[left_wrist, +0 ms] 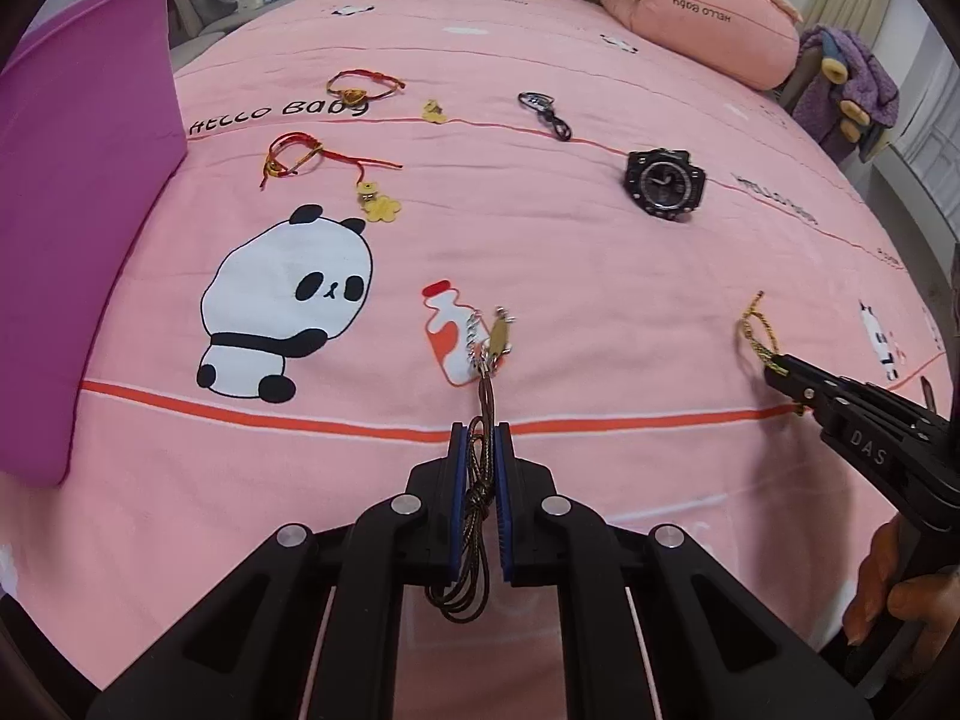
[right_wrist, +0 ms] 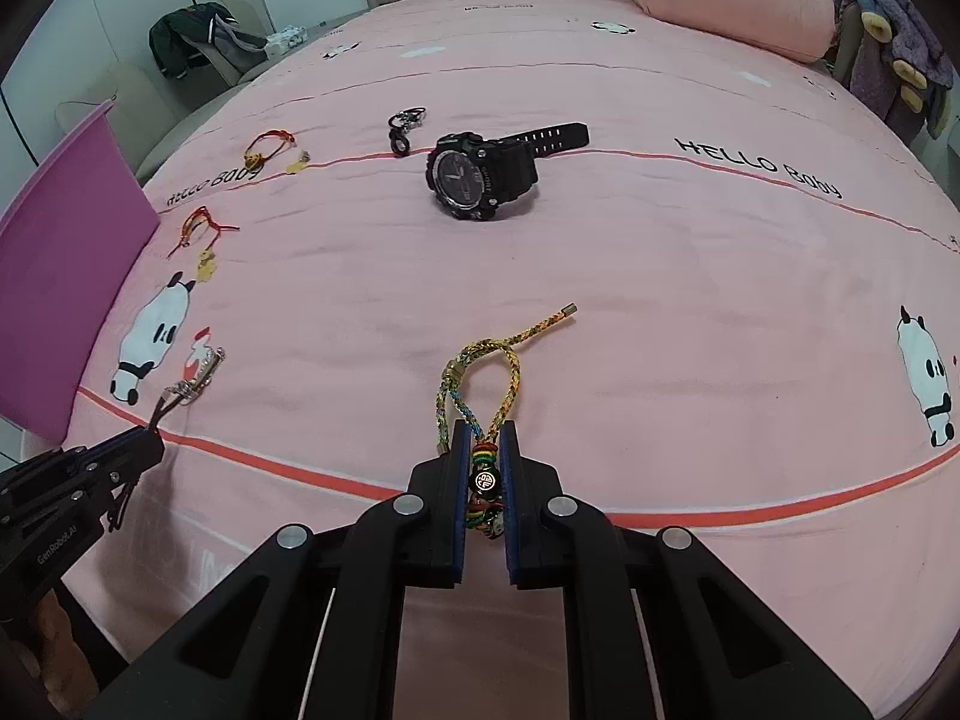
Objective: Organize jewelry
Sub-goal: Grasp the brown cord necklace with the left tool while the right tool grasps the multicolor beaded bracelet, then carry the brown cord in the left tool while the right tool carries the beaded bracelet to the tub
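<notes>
My left gripper (left_wrist: 480, 438) is shut on a brown cord necklace (left_wrist: 477, 480) whose metal pendant (left_wrist: 498, 336) rests on the pink bedspread ahead. My right gripper (right_wrist: 485, 435) is shut on a multicoloured braided bracelet (right_wrist: 480, 378) with beads and a round charm; its loop lies on the bed in front. The right gripper also shows at the right of the left wrist view (left_wrist: 774, 369), and the left gripper at the lower left of the right wrist view (right_wrist: 153, 441). A purple bin (left_wrist: 84, 228) stands at the left.
On the bedspread (left_wrist: 540, 240) lie a black watch (right_wrist: 480, 174), a dark key-ring clasp (left_wrist: 543, 111), two red-string bracelets (left_wrist: 366, 87) (left_wrist: 294, 156) and small yellow charms (left_wrist: 378, 204). A pink pillow (left_wrist: 702, 24) sits far right.
</notes>
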### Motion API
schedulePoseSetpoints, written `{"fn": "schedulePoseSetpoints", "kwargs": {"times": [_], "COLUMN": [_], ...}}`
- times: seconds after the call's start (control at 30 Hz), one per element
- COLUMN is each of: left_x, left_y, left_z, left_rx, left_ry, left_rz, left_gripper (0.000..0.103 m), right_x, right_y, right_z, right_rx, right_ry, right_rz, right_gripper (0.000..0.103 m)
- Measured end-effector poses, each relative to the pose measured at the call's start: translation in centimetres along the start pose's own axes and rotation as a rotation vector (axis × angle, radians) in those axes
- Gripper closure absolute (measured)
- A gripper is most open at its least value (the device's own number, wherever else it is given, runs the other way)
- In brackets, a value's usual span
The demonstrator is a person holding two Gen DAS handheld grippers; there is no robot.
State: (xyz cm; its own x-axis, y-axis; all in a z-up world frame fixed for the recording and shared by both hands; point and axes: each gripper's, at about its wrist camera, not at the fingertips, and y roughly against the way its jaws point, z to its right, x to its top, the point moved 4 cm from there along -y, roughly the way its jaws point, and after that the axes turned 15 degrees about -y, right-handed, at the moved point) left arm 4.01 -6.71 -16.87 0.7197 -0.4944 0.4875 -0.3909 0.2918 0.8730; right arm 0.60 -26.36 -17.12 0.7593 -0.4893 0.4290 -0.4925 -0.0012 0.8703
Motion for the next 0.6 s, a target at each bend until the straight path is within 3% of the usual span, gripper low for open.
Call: {"fn": "schedulePoseSetpoints", "kwargs": {"times": [0.6], "left_x": [-1.5], "left_y": [9.2], "left_z": [-1.3], "left_rx": [0.01], "left_ry": [-0.001], "left_rz": [0.134], "left_gripper": [0.094], "right_x": [-3.4], "right_y": [7.0], "right_z": [-5.5], "right_rx": [0.114], "right_ry": [0.041], "right_rz": [0.039], "right_gripper": [0.093]}}
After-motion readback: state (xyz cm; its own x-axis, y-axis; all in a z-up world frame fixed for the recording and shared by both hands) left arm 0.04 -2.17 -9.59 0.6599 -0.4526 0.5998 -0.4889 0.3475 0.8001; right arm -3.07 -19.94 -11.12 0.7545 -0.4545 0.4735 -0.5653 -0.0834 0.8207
